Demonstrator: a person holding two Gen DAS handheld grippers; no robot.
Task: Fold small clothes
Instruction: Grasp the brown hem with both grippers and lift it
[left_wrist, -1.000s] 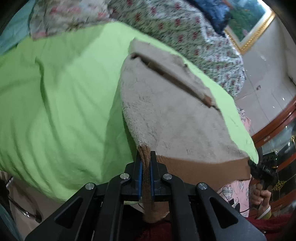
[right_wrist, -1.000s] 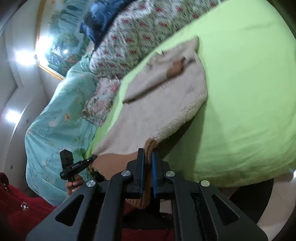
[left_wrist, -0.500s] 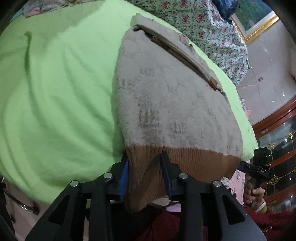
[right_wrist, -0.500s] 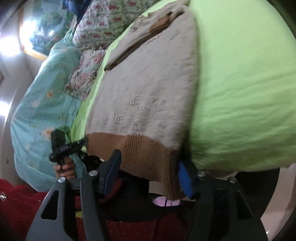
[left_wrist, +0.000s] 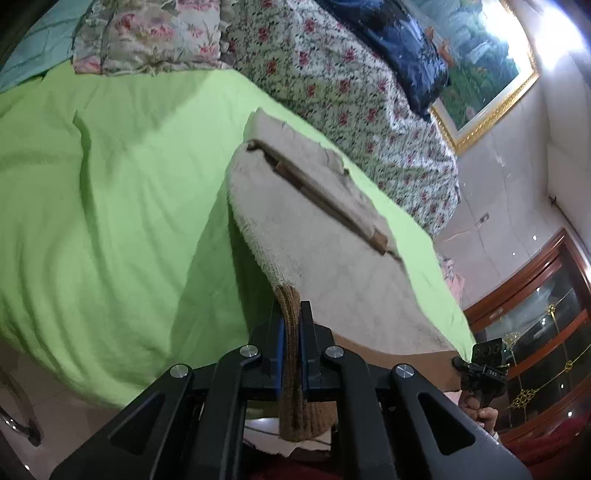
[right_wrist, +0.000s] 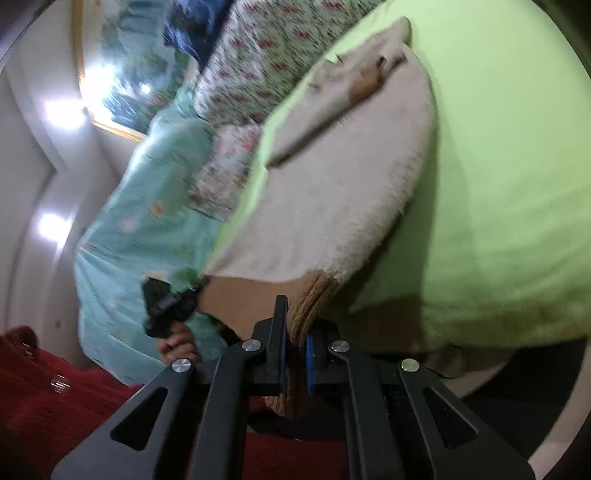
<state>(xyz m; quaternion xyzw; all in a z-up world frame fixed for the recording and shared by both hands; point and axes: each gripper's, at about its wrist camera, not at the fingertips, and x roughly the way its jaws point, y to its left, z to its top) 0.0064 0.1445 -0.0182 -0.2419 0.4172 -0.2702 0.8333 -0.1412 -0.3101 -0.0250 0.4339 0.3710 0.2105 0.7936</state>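
**Both grippers pinch the sweater's brown hem above the green sheet**

The left gripper has its jaws clamped narrow on the ribbed brown hem of a beige knit sweater, and a tuft of the rib sticks up between the blue pads. The right gripper is closing its jaws on the hem's other corner, with the folded knit caught between the pads (this view is smeared by motion blur).

The sweater lies spread on the lime-green bed sheet; its near end is lifted off the sheet by the two grips, and the hem is stretched taut between them. Its far end, with a brown-edged band running across it, rests on the sheet near a floral quilt.

From the left wrist view, the right gripper shows at the hem's far corner, held by a hand. A gold-framed painting hangs on the wall beyond.
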